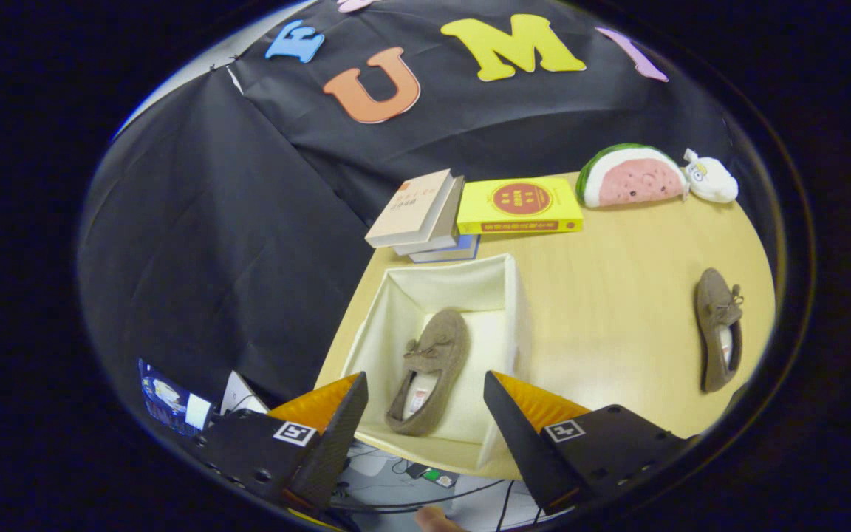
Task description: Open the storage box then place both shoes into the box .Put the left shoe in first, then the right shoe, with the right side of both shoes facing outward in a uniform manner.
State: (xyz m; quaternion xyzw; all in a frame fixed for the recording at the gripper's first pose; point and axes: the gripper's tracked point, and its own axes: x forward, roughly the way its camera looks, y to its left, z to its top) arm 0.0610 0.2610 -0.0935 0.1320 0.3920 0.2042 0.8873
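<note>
Gripper view is showing the storage box (462, 292) sitting open on the wooden table (617, 325) with one brown loafer (425, 369) lying inside along its length, so the first placing looks done. The gripper (425, 421) is hanging above the box's near end with its fingers spread wide and gripping nothing (the boxed loafer is lying between and just ahead of them). Well off beyond the right finger, the second loafer (719, 336) is waiting on the bare table, presumably next to be fetched.

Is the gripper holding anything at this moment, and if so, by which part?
Nothing is held. The gripper is open, its fingers spread above the storage box, where one shoe lies untouched. The other shoe lies on the table.
</note>
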